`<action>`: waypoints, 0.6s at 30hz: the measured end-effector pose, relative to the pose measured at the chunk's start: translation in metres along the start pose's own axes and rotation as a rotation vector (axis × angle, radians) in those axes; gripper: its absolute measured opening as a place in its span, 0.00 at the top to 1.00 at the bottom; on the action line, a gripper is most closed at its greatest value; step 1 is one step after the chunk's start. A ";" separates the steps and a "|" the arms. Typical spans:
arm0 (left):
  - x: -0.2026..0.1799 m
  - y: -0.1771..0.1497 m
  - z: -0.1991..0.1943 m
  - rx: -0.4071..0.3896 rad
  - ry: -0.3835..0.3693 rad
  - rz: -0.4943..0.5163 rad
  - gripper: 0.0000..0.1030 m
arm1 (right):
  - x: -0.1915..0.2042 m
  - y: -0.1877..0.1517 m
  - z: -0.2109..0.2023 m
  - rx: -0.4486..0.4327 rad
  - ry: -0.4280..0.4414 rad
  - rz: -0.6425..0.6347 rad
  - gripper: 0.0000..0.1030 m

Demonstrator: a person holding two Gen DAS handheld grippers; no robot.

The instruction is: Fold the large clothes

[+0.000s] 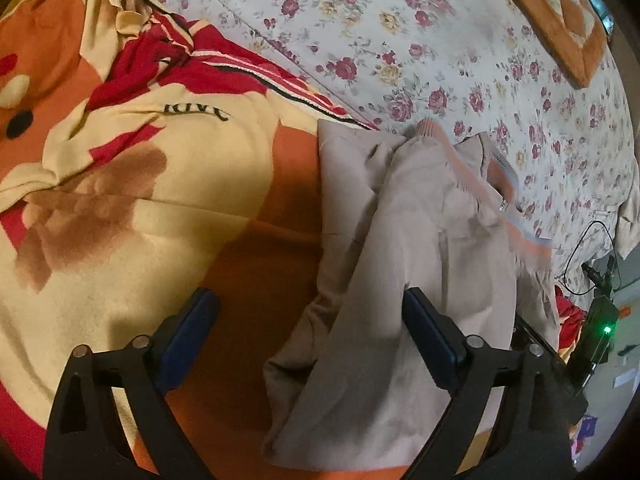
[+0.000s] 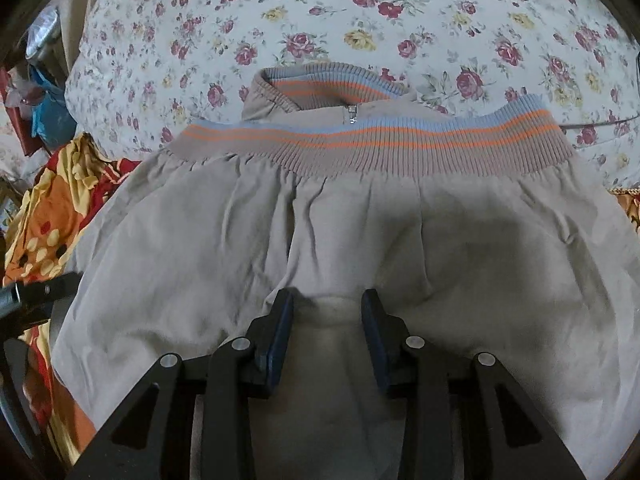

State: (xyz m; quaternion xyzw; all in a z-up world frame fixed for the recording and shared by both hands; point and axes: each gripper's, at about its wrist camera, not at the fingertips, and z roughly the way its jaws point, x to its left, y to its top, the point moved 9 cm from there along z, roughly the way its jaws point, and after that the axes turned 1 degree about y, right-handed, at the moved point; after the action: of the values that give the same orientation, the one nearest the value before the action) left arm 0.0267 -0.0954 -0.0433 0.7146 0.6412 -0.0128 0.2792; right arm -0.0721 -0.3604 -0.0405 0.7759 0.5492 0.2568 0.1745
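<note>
The jacket [image 2: 320, 216] is spread on the bed [image 2: 320, 20], hem band away from the right gripper [image 2: 326, 308], whose jaws are pinched on its near fold, while the left gripper [image 1: 312, 304] is held wide apart at its side edge.

Left wrist view: looks steeply down along the left gripper [image 1: 310, 344] from close range, facing the orange blanket [image 1: 120, 200], with the beige jacket [image 1: 400, 240] at right. Right wrist view: looks steeply down along the right gripper [image 2: 326, 320], directly over the jacket [image 2: 200, 248]. Both views share the jacket and the flowered sheet [image 1: 400, 40] [image 2: 320, 12] beyond.
</note>
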 end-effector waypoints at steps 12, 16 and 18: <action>-0.034 0.005 0.013 -0.002 -0.109 0.063 0.10 | -0.004 -0.001 -0.003 -0.010 0.054 0.039 0.62; -0.056 0.001 -0.001 0.076 -0.367 -0.009 0.40 | -0.003 -0.001 -0.002 -0.018 0.081 0.049 0.57; -0.051 0.003 0.002 0.053 -0.276 0.034 0.40 | -0.002 -0.001 -0.002 -0.021 0.081 0.048 0.57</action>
State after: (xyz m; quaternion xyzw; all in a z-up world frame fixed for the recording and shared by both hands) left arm 0.0214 -0.1423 -0.0245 0.7240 0.5839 -0.1233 0.3458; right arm -0.0744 -0.3622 -0.0401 0.7758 0.5346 0.2979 0.1539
